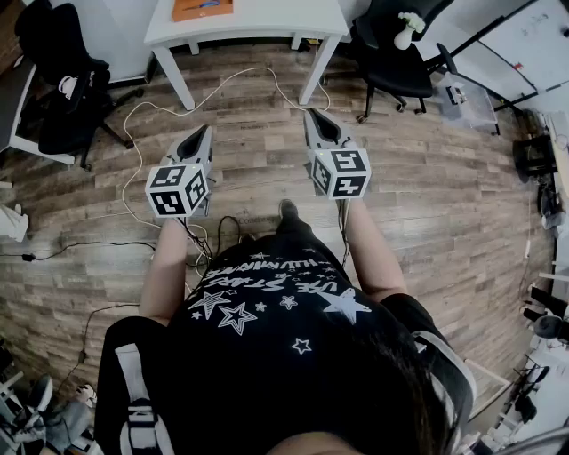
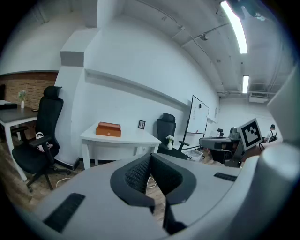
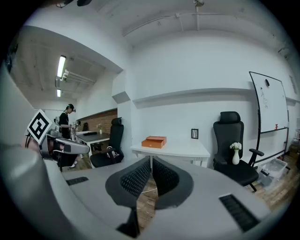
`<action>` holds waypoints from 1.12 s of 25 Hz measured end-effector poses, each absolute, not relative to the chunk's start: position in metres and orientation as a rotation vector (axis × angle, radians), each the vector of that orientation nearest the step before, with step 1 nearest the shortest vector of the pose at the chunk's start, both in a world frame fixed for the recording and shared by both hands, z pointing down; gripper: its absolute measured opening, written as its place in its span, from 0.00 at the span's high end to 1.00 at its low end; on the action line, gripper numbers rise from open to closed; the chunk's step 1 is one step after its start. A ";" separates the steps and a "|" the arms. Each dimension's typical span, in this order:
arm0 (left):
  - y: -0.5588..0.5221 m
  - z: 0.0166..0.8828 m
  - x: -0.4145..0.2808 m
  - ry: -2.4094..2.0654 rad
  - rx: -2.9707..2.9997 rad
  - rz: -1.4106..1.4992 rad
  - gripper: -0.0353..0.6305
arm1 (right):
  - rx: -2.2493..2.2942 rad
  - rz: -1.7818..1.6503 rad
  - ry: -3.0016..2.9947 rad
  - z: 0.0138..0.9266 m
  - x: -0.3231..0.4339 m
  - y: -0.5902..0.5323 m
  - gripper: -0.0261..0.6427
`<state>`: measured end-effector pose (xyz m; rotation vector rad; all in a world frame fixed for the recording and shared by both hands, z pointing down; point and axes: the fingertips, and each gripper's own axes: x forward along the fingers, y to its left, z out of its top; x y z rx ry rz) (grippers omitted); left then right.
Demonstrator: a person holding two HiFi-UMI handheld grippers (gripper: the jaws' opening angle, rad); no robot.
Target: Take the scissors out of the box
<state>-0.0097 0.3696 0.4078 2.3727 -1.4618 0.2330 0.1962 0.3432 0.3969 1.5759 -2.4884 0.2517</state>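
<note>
An orange box (image 1: 202, 9) lies shut on a white table (image 1: 267, 22) at the far end of the floor, well ahead of both grippers. The scissors are nowhere in sight. My left gripper (image 1: 203, 131) is held in the air over the wood floor, its jaws shut with nothing between them. My right gripper (image 1: 313, 114) hangs beside it, also shut and empty. In the left gripper view the box (image 2: 108, 129) sits beyond the shut fingertips (image 2: 151, 157). The right gripper view shows the box (image 3: 154, 141) above its shut fingertips (image 3: 151, 161).
Black office chairs stand left (image 1: 62, 89) and right (image 1: 400, 62) of the table; the right one bears a small vase of white flowers (image 1: 406, 31). Cables (image 1: 160, 115) trail over the floor. A small picture frame (image 3: 194, 134) stands on the table. A whiteboard (image 3: 267, 103) is at the right.
</note>
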 end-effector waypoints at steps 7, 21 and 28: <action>0.363 0.404 -0.020 -1.475 2.376 0.217 0.92 | 1.572 0.260 -2.479 0.400 0.187 0.338 0.89; 0.368 0.420 -0.038 -1.417 2.351 0.214 0.92 | 1.587 0.315 -2.420 0.417 0.171 0.345 0.89; 0.355 0.442 -0.043 -1.382 2.339 0.251 0.92 | 1.603 0.406 -2.433 0.434 0.164 0.329 0.89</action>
